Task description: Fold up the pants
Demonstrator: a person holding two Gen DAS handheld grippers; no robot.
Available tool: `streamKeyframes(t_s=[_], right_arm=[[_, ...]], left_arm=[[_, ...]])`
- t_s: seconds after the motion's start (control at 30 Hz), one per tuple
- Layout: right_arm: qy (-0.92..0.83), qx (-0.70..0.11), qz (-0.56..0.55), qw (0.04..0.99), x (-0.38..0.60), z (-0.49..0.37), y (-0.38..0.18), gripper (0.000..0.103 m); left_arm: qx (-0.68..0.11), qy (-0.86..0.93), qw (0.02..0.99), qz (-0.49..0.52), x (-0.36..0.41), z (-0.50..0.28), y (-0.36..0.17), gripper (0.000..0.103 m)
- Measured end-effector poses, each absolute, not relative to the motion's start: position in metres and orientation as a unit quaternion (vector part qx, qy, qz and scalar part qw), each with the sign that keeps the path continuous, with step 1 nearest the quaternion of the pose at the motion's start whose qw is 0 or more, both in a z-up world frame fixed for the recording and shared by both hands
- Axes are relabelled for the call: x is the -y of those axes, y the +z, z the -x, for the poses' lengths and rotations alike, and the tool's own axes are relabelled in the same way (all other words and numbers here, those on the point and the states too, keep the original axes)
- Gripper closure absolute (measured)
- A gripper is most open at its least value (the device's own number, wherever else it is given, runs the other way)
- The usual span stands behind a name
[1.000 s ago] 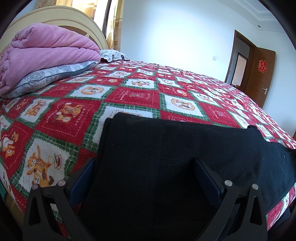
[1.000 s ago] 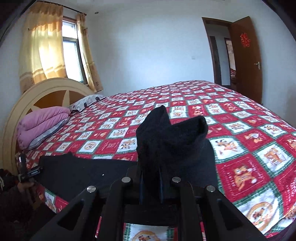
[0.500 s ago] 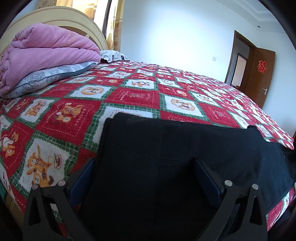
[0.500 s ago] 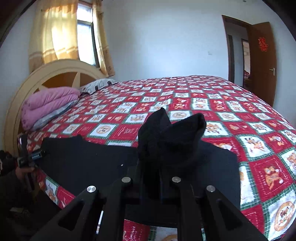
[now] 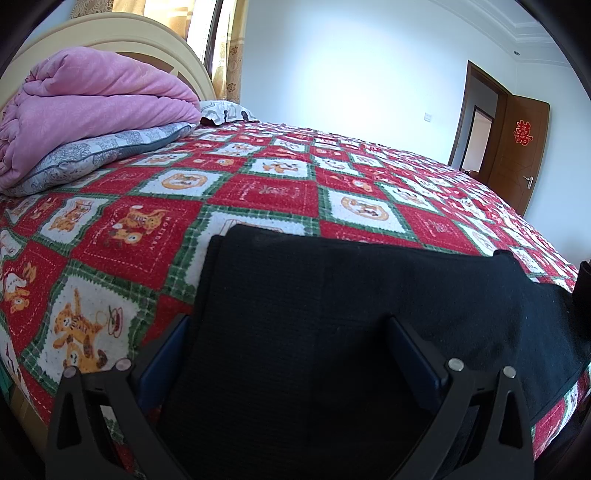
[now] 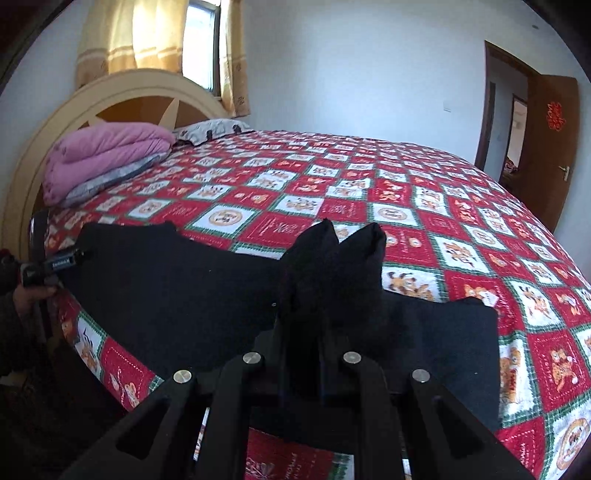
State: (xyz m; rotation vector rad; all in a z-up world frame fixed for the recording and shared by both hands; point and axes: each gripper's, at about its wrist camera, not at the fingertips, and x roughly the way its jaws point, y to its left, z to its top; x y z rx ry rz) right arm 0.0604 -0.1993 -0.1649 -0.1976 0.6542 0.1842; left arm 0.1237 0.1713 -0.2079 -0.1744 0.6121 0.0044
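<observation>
Black pants (image 6: 173, 291) lay flat along the near edge of the bed (image 6: 424, 206), on its red, white and green checked quilt (image 5: 266, 192).

My left tool (image 5: 291, 332) sat low over one end of the pants, its two blue-padded fingers (image 5: 162, 354) spread wide with cloth between them, released and gripping nothing. From the right wrist view that tool showed small at the far left edge (image 6: 55, 264), at the end of the garment.

My right tool (image 6: 301, 347) was clenched on a bunched fold of the pants; the pinched fabric stood up above the fingers in two dark peaks (image 6: 332, 266). More black cloth spread flat to the right of that bunch (image 6: 450, 332).

Folded pink blanket (image 5: 88, 107) rested on a grey patterned pillow (image 5: 99, 155) against the cream headboard (image 6: 122, 92). A second pillow (image 6: 210, 129) lay further along. Yellow curtains (image 6: 140, 33) hung at the window; a brown door (image 6: 550, 147) stood open at the far wall.
</observation>
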Motion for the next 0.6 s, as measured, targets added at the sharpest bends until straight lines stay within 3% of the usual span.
streamKeyframes(t_s=[0.6], right_arm=[[0.133,-0.337,0.172,0.916,0.126,-0.070,-0.199,0.091]], left_arm=[[-0.299,0.002,0.950,0.086,-0.171,-0.124,-0.207,0.000]])
